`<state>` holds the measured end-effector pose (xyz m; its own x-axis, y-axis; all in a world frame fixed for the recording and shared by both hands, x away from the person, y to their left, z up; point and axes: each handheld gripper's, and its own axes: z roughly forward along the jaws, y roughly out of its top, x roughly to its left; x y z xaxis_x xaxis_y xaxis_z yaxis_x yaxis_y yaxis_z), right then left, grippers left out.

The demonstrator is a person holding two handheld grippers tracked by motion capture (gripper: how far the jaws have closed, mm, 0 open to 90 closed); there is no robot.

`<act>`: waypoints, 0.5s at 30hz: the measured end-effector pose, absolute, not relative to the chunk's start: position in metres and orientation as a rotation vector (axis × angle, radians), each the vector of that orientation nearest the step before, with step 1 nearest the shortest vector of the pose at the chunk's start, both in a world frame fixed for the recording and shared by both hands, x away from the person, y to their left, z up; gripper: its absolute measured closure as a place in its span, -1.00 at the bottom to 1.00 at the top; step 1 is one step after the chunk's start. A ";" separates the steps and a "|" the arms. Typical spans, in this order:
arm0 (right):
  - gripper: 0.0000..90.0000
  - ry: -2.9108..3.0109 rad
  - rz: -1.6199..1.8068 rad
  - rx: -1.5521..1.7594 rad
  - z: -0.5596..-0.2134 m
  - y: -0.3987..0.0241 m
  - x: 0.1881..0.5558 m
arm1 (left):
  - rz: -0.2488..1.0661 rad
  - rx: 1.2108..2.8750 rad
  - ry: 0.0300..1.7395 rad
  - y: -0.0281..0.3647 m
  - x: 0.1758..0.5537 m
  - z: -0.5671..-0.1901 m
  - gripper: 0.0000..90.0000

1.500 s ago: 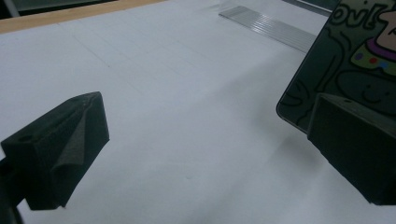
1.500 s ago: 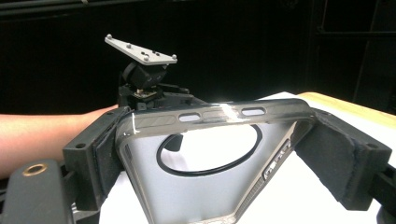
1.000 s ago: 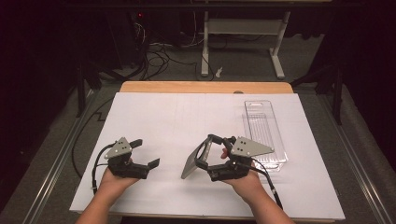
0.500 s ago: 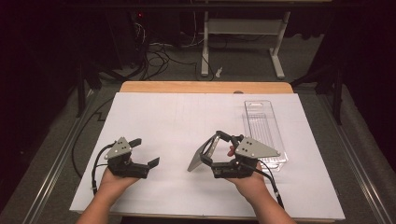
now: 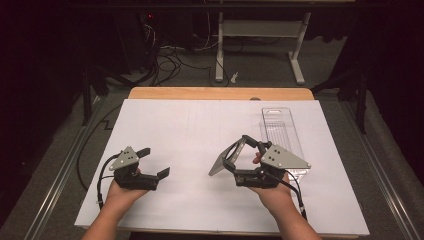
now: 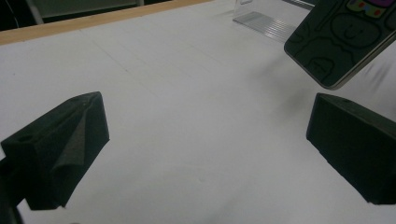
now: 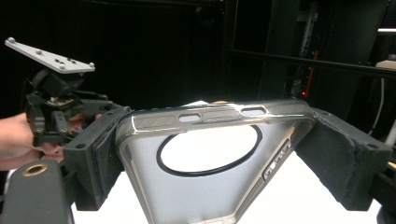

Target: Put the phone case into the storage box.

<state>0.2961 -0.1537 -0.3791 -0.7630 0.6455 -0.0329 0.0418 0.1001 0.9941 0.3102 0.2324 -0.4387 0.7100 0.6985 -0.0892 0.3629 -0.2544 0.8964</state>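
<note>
right gripper view shows the right gripper (image 7: 212, 154) clamped across a light, springy, slick translucent grey phone case with a black ring (image 7: 210, 158), raised at the table's five o'clock, best held by its stiffer side rails, while the left gripper (image 6: 205, 154) gapes empty.

overhead forward-down view, two close gripper views

The left gripper (image 5: 150, 162) sits low in the left hand (image 5: 120, 192) near the front of the tabletop, its jaws spread wide with nothing between them. The right gripper (image 5: 239, 156) — raised in the right hand (image 5: 272, 192) — points toward the left one, jaws clamped.
</note>
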 end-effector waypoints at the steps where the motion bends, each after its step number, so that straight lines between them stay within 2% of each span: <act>1: -0.69 1.913 1.698 0.671 -0.379 -0.155 0.296 | 0.402 1.869 0.827 0.233 0.310 -0.439 -0.99; 15: -0.69 1.857 1.654 0.714 -0.374 -0.169 0.299 | 0.413 1.896 0.820 0.230 0.311 -0.440 -0.98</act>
